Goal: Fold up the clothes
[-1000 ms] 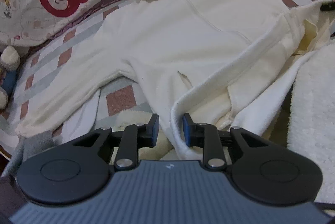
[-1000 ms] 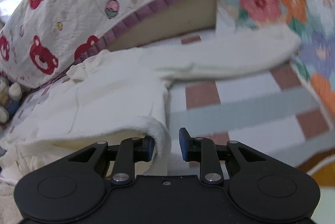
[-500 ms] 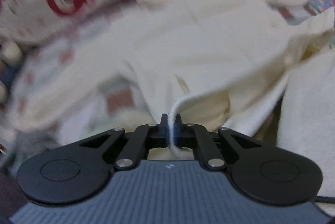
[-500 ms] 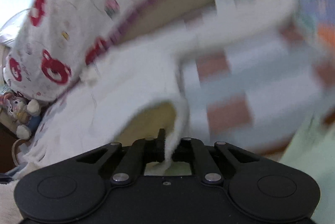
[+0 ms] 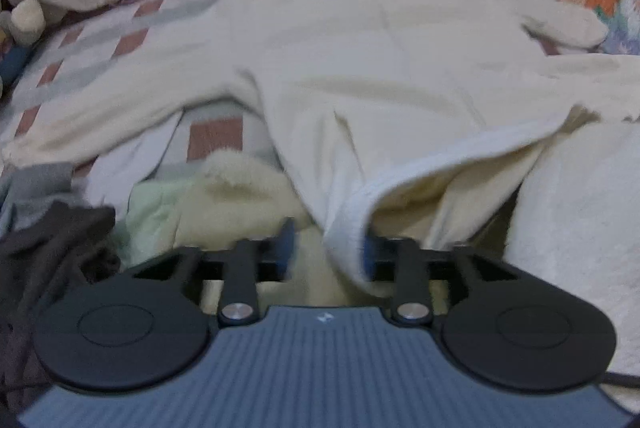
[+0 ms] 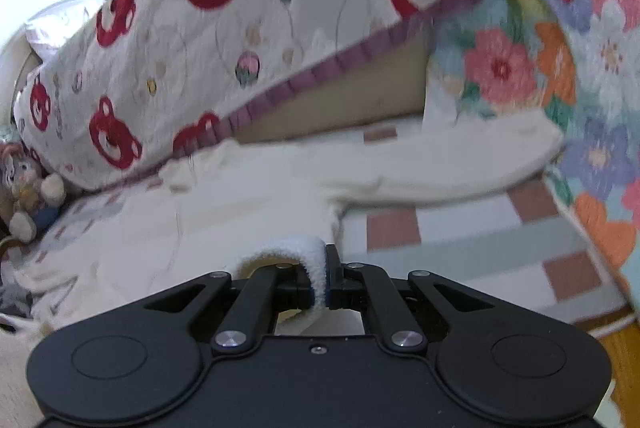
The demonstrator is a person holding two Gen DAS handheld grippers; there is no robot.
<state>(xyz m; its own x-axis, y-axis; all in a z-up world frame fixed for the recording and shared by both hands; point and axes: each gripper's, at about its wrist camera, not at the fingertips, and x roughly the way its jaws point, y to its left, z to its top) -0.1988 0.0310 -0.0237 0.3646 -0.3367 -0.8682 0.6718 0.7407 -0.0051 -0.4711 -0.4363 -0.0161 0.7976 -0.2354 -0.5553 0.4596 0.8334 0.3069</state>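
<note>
Bear-print quilt (image 6: 248,40) and a flowered one (image 6: 560,40) bank up behind the bed, whose checked sheet (image 6: 460,240) carries a cream fleece garment (image 5: 380,68) spread flat, collar toward the quilts, one sleeve (image 6: 460,164) reaching out toward the flowers. More laundry sits heaped at the near edge: a dark piece (image 5: 52,244), something pale green (image 5: 156,204), a fluffy white item (image 5: 580,228).

Both ends of the garment's bottom hem are being worked. On the person's right, the right claw (image 6: 326,286) is pressed together on the fleece hem (image 6: 308,256), a loop of it bulging up just over the fingers. The left claw (image 5: 328,254) is another matter: its jaws are opening, and the hem edge (image 5: 348,228) hangs between them, leaning against one finger only, with a clear gap to the other. It isn't pinched.

To my eye the step is lifting the hem to fold the body up toward the collar, and that wants two matched grips. I'd say the left side should close again on the thick seam, taking both layers well into the pads, before either hand carries on. Then raise both corners evenly, keeping the hem taut between them so the fold line lands straight across and the sleeves don't drag out of place.
</note>
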